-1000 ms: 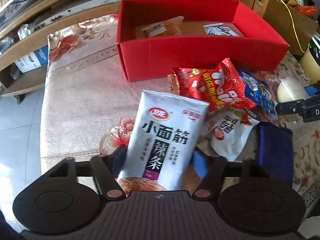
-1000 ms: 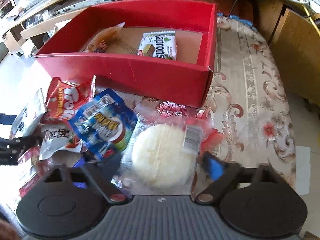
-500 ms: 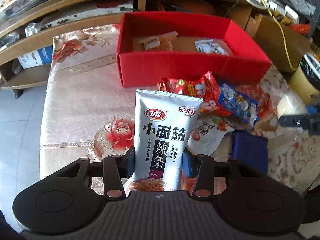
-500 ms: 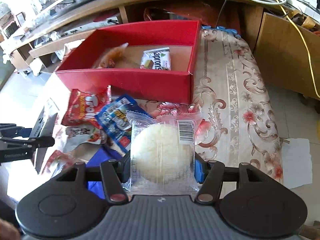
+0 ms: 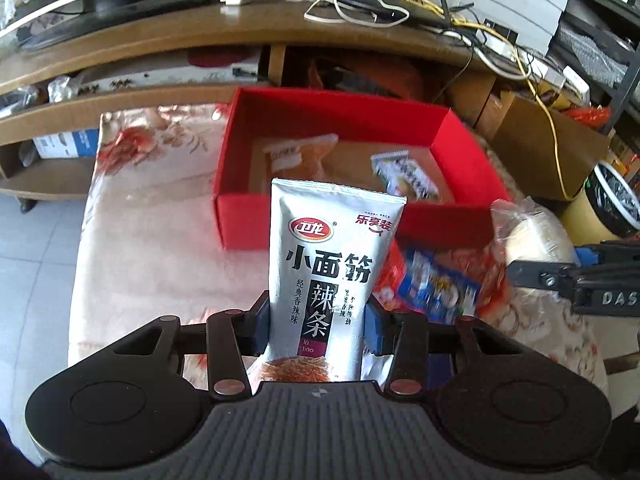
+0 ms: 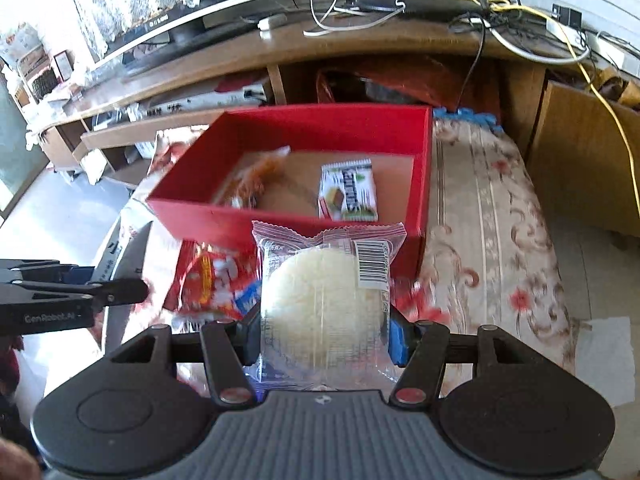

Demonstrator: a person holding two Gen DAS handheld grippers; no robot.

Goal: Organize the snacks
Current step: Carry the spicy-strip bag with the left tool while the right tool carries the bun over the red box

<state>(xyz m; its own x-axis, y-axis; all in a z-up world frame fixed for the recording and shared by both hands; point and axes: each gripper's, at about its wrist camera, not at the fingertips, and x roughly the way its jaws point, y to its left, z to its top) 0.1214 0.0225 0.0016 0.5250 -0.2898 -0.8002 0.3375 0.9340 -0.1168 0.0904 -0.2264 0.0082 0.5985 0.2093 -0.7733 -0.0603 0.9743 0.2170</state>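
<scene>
My left gripper point(image 5: 316, 326) is shut on a silver snack pouch point(image 5: 328, 264) with black Chinese lettering, held upright above the table. My right gripper point(image 6: 320, 330) is shut on a clear-wrapped round white rice cake point(image 6: 324, 304), also lifted. The red box point(image 5: 464, 156) stands beyond both, holding an orange packet point(image 5: 296, 156) and a green-and-white wafer pack point(image 6: 347, 194). On the cloth before the box lie a red snack bag point(image 6: 212, 280) and a blue one point(image 5: 436, 284). The right gripper with its rice cake shows at the right edge of the left wrist view.
The flowered tablecloth point(image 5: 152, 208) covers the table, with floor tiles off its left edge. A wooden desk point(image 6: 360, 44) with cables and a monitor stands behind the box. A cardboard box point(image 5: 548, 140) and a bin point(image 5: 616, 200) stand at the right.
Both grippers closed on their packets and lifted them off the table. The pouch and rice cake now stand higher, with the red box seen from further above.
</scene>
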